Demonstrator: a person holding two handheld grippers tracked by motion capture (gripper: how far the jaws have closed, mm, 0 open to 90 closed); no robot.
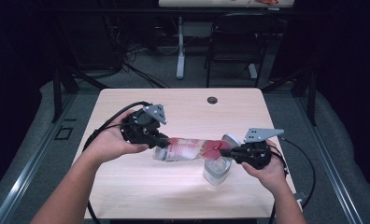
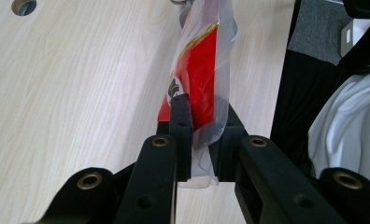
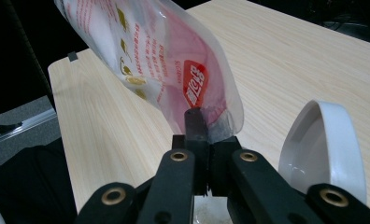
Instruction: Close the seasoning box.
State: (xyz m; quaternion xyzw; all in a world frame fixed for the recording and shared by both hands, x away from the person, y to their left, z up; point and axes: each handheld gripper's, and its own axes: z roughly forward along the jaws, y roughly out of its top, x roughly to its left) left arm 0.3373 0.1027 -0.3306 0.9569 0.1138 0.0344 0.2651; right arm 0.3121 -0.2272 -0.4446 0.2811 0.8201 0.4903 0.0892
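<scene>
We hold the soft, slippery plastic pouch (image 1: pixel 192 149) by both ends: left gripper (image 1: pixel 162 140) at 9 o'clock, right gripper (image 1: pixel 227 152) at 3 o'clock, both clamped on it.

Pale wood-grain table (image 1: pixel 127 186), rectangular, with a round cable grommet (image 1: pixel 212 100) near the far edge, off centre. Beyond the far edge: black chair (image 1: pixel 234 42) on grey carpet, just beside a white table leg (image 1: pixel 180 46). Tangled black cables (image 1: pixel 127 60) on the floor behind, to the left. Second pale tabletop (image 1: pixel 197 3) at the far back.
</scene>
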